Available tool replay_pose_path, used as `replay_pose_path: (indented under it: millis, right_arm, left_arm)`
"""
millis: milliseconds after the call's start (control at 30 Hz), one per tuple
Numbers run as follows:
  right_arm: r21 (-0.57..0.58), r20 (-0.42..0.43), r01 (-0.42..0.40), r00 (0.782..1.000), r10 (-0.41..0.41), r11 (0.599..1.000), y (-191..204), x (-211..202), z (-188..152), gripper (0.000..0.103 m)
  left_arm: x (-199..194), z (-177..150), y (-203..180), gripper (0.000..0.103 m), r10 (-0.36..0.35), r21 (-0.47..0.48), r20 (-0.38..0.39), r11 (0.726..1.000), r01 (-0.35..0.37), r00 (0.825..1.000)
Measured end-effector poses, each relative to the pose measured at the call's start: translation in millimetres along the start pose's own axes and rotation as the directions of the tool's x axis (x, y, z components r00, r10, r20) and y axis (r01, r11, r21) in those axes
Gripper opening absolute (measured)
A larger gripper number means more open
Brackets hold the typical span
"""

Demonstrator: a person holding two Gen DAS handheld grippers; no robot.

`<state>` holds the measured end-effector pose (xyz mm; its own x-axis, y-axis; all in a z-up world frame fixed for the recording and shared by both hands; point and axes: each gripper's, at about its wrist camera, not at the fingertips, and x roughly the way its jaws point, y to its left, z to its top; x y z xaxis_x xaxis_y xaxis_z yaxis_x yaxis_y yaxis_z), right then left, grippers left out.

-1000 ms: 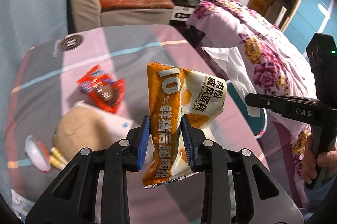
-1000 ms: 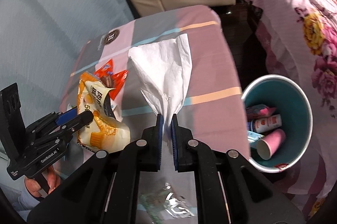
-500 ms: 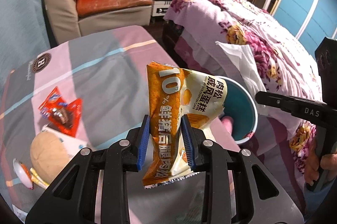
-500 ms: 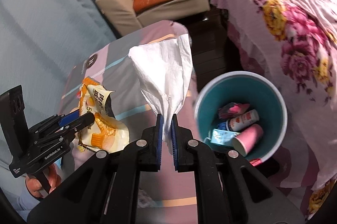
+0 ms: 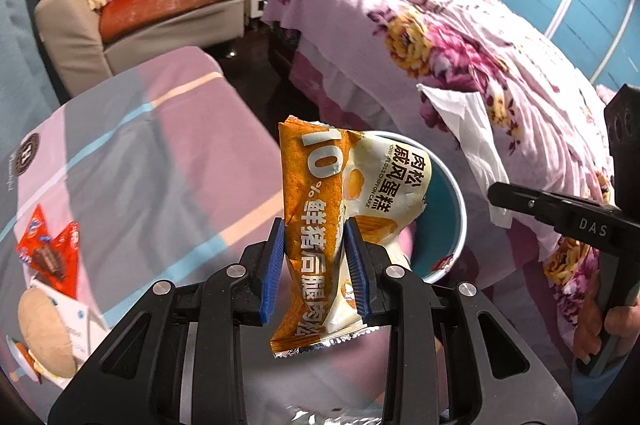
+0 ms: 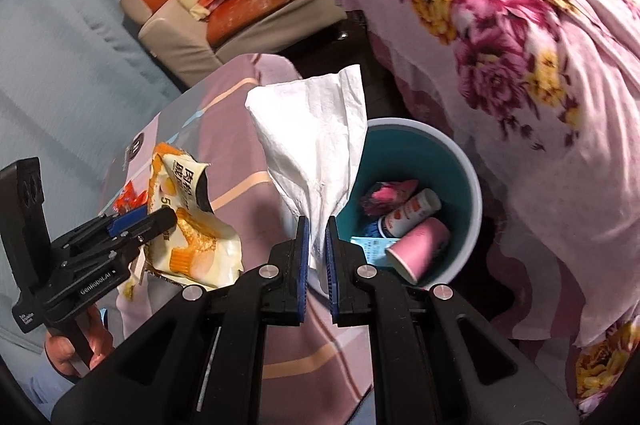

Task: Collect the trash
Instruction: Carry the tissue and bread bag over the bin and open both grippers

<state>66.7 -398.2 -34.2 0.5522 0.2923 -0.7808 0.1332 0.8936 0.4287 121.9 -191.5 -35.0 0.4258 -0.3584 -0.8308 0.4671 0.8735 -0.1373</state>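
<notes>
The left gripper (image 5: 314, 261) pinches a crinkled orange-and-white foil snack wrapper (image 5: 340, 209) and the right gripper (image 6: 316, 257) clamps a white paper tissue (image 6: 316, 141), both seemingly above the round teal plastic bin (image 6: 460, 161) beside the table

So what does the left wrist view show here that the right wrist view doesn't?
Only the left wrist view shows the printed front of the orange snack wrapper and, on the table, the red wrapper lying flat. Only the right wrist view looks into the teal bin: a pink cup, a small bottle. Both show the wrapper in the left gripper, the white tissue in the right gripper, the bin, the floral bedspread.
</notes>
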Motion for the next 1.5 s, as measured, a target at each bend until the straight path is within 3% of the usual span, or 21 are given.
replay_pose_path:
  millis: [267, 700, 800, 867, 933, 1500]
  right_arm:
    - [0.055, -0.013, 0.005, 1.0, -0.004, 0.998, -35, 2, 0, 0.008]
    - [0.086, -0.027, 0.029, 0.999, -0.026, 0.996, -54, 9, 8, 0.008]
    - [0.088, -0.034, 0.035, 0.999, -0.032, 0.996, -54, 12, 11, 0.008]
    - [0.088, -0.038, 0.038, 0.999, -0.034, 0.995, -53, 13, 12, 0.008]
    - [0.087, -0.041, 0.041, 0.998, -0.037, 0.995, -52, 15, 14, 0.008]
    - [0.062, -0.099, 0.068, 0.993, -0.062, 0.996, -32, 42, 18, 0.011]
  left_arm:
    - [27, 16, -27, 0.031, -0.002, 0.049, -0.036, 0.999, 0.003, 0.999]
    - [68, 28, -42, 0.035, -0.031, 0.066, -0.094, 0.997, 0.037, 0.995]
    - [73, 31, -40, 0.043, -0.035, 0.048, -0.102, 0.998, 0.04, 0.994]
    - [75, 32, -37, 0.069, -0.038, 0.034, -0.1, 0.999, 0.042, 0.994]
    - [73, 31, -35, 0.078, -0.023, 0.032, -0.08, 0.999, 0.026, 0.997]
    - [57, 20, 1, 0.09, -0.026, -0.031, -0.068, 0.999, 0.024, 0.997]
